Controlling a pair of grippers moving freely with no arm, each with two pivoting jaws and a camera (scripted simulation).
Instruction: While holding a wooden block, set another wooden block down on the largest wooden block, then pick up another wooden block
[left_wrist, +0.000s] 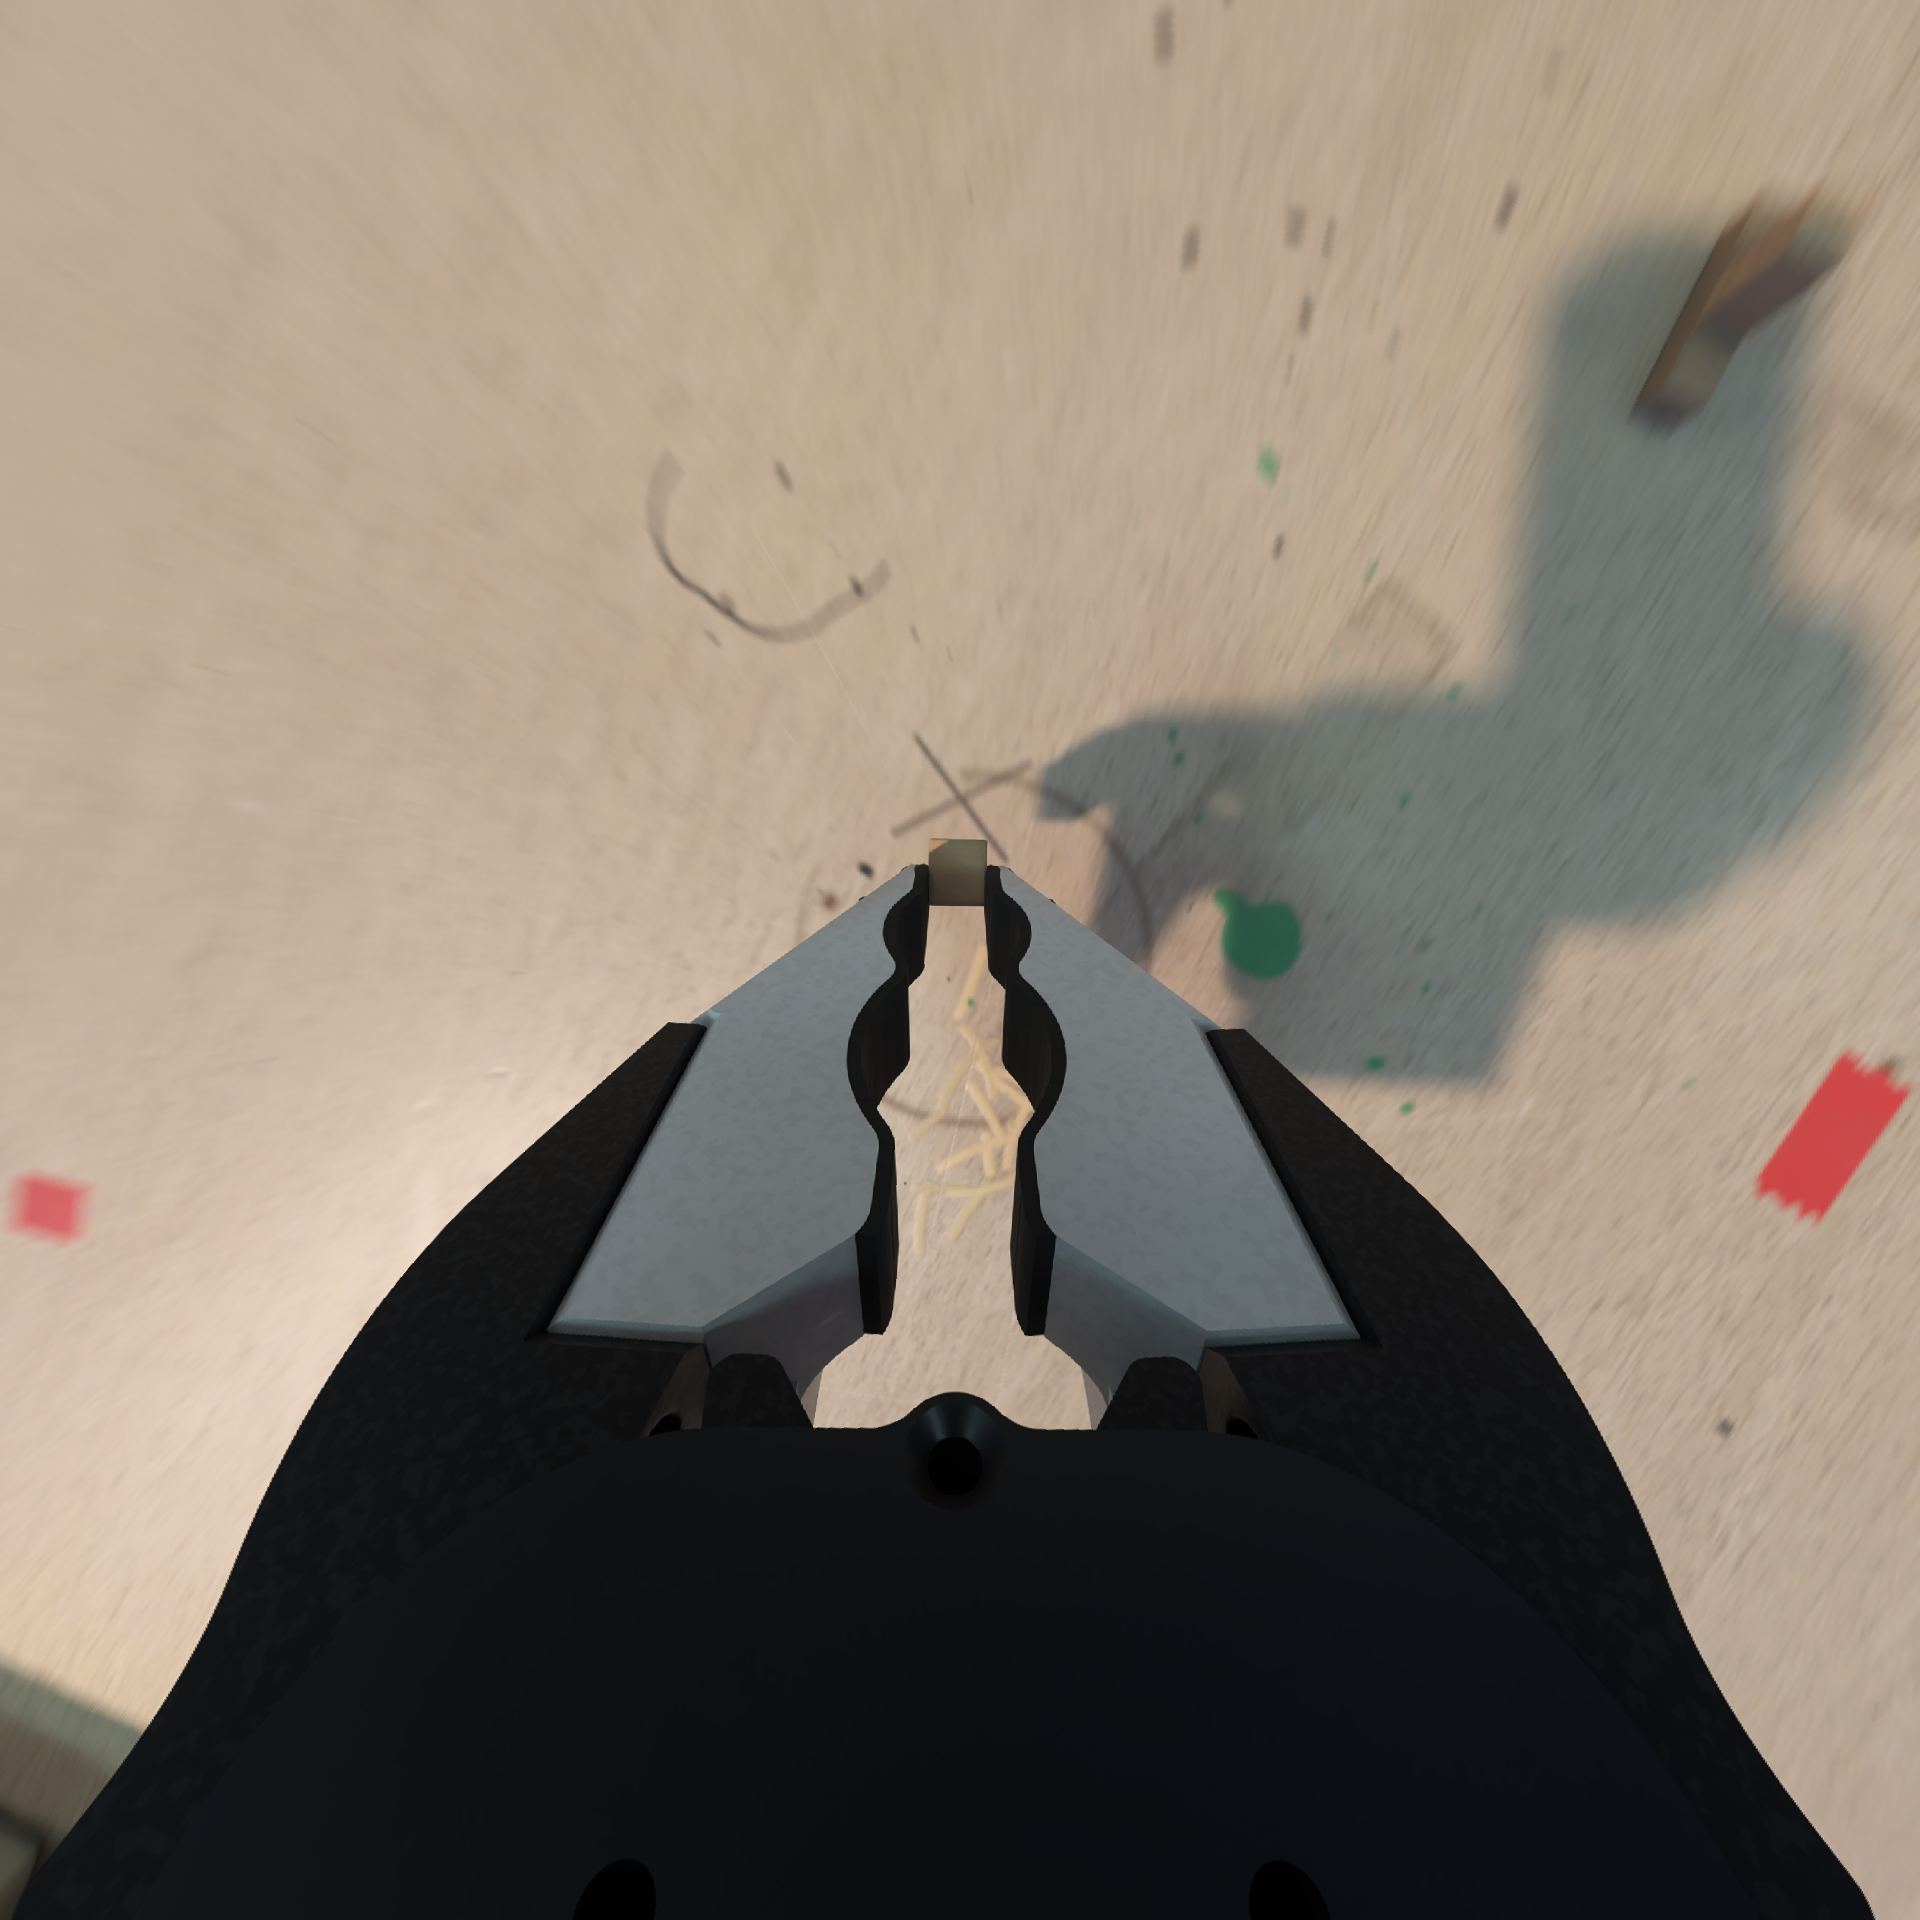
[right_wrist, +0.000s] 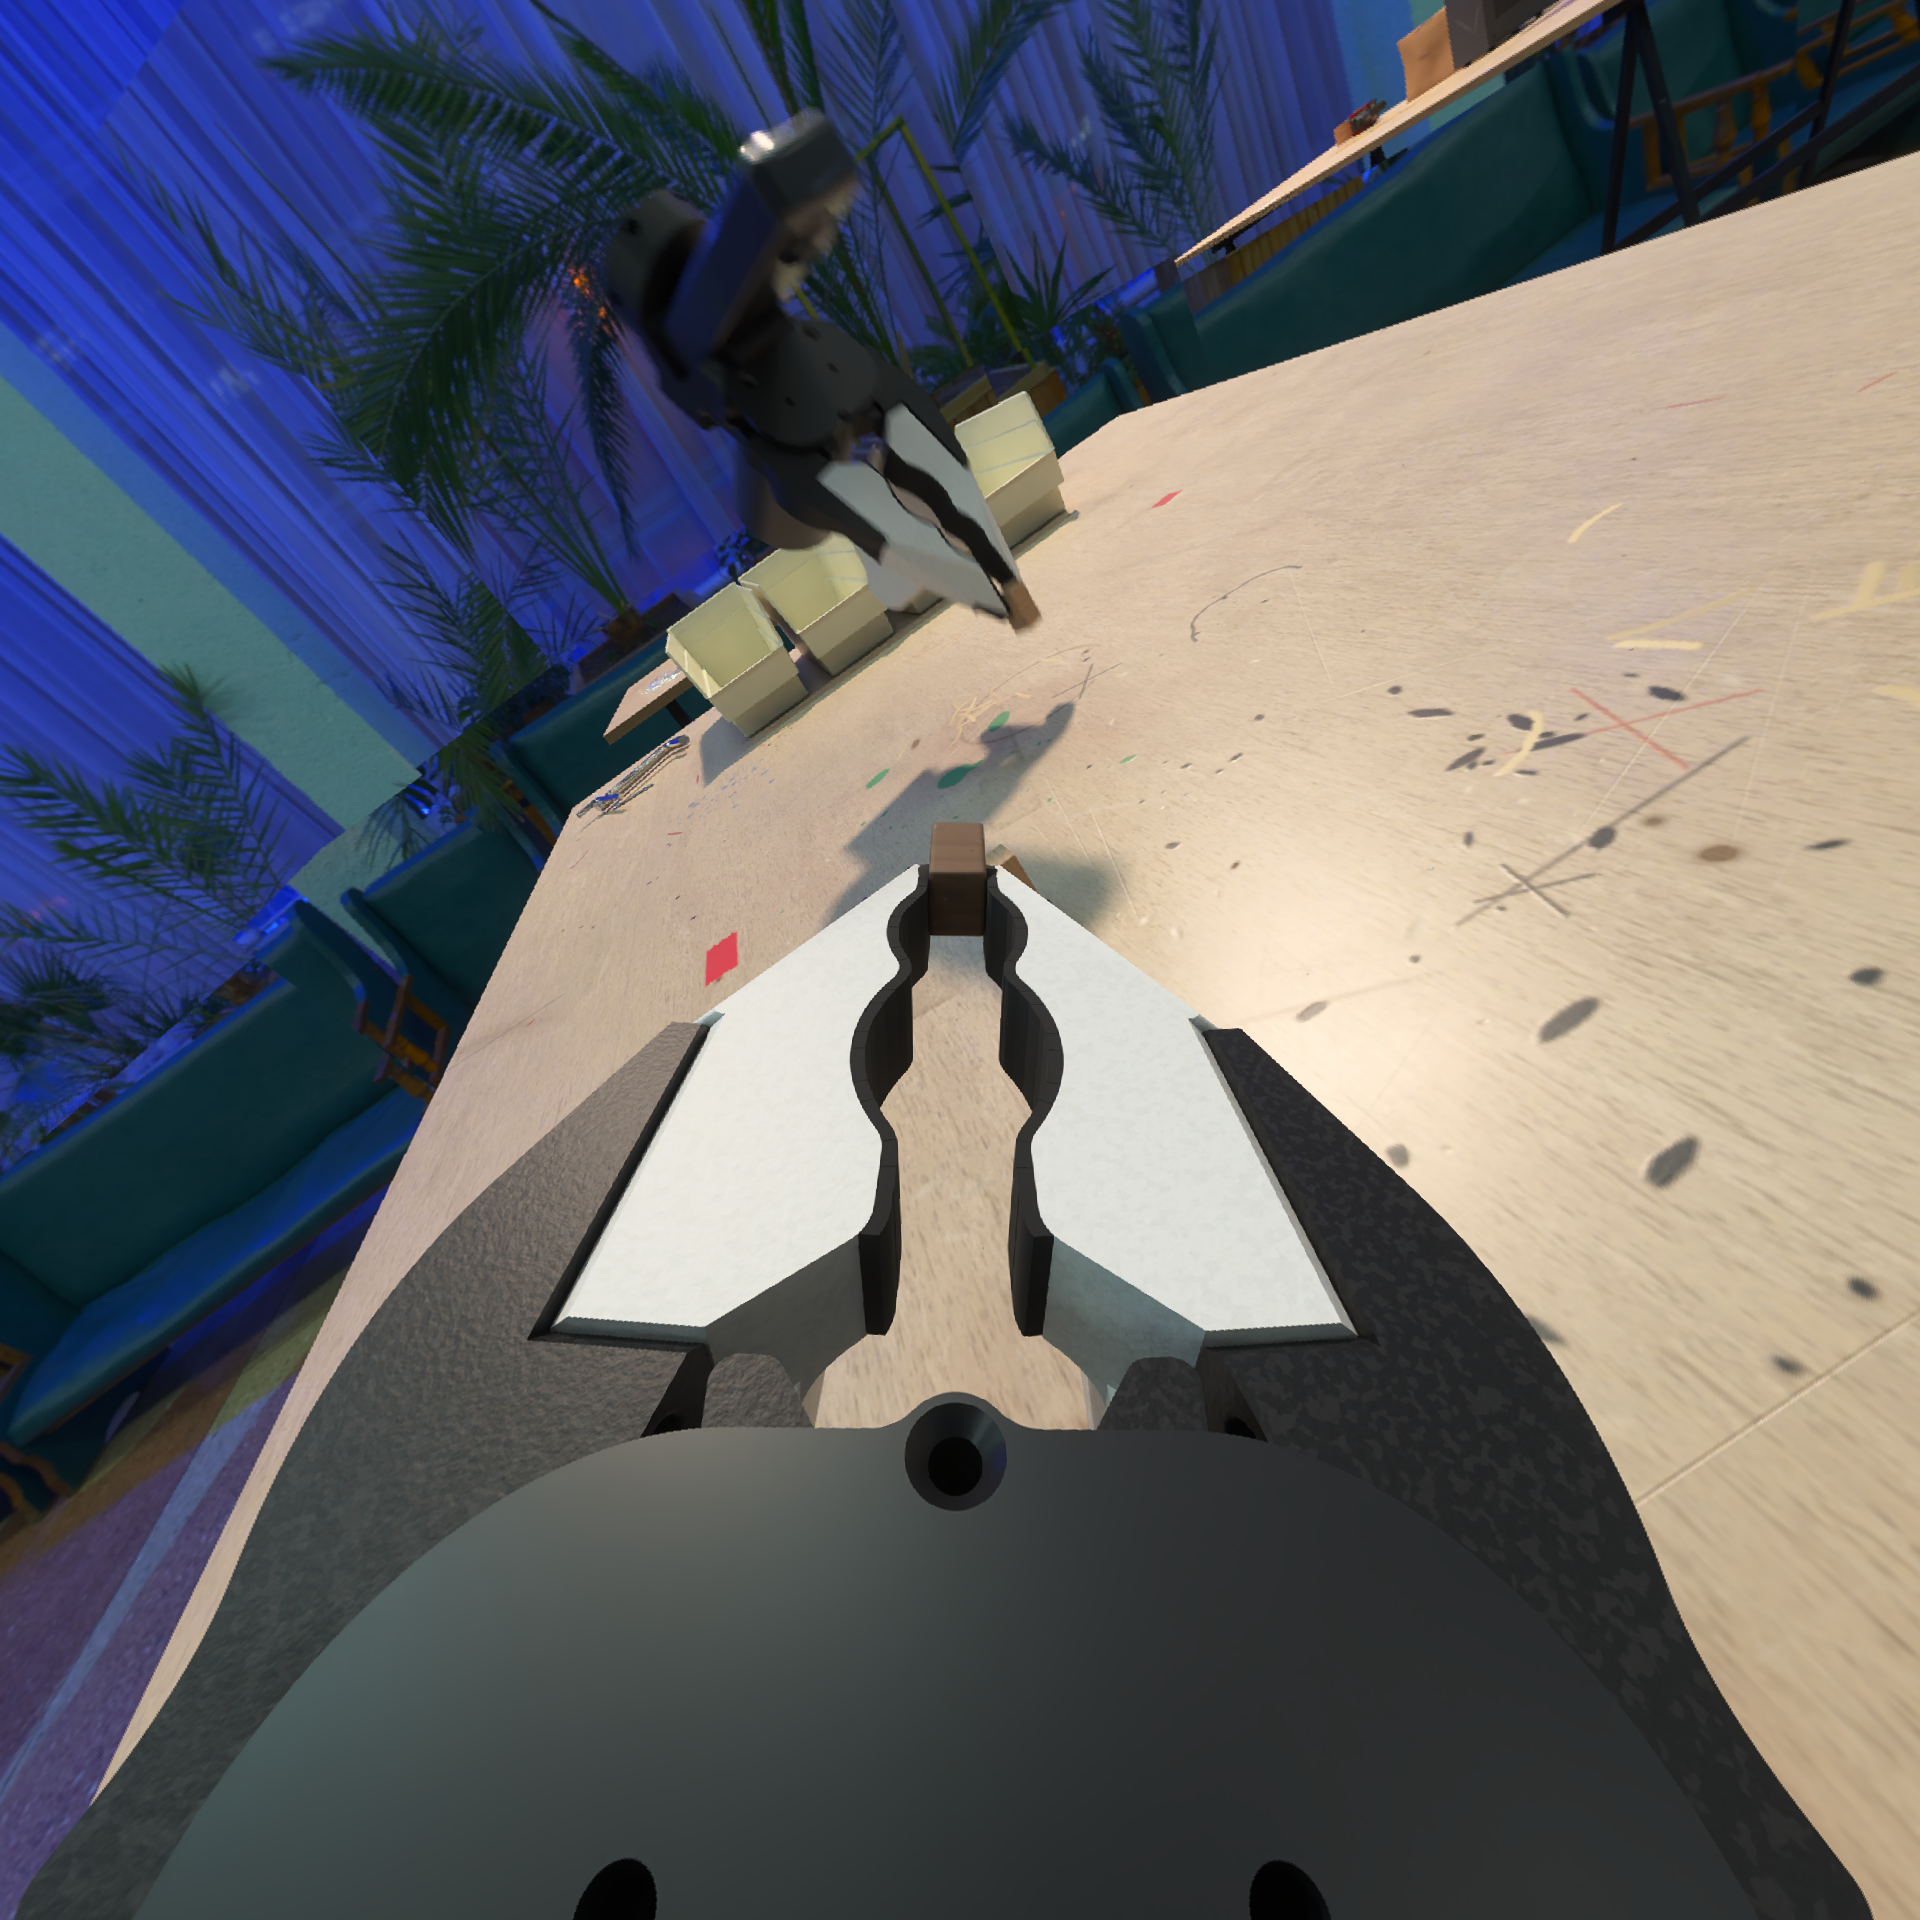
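In the left wrist view my left gripper (left_wrist: 956, 896) is shut on a small pale wooden block (left_wrist: 956, 868) and holds it above the table (left_wrist: 416, 520). A longer wooden block (left_wrist: 1720, 322) lies blurred at the far upper right. In the right wrist view my right gripper (right_wrist: 958, 904) is shut on a brown wooden block (right_wrist: 958, 868), low over the table (right_wrist: 1455, 1039). A sliver of another pale wooden piece (right_wrist: 1013, 860) shows just behind it. The left gripper (right_wrist: 1013, 608) hovers farther off, a small block (right_wrist: 1027, 606) at its tip.
Three pale yellow open boxes (right_wrist: 738, 665) (right_wrist: 821, 597) (right_wrist: 1013, 457) stand along the far table edge, with a wrench (right_wrist: 634, 779) beside them. Red tape patches (left_wrist: 1834, 1148) (right_wrist: 720, 956), green paint spots (left_wrist: 1262, 935) and dark marks lie flat on the table. The table edge runs along the left.
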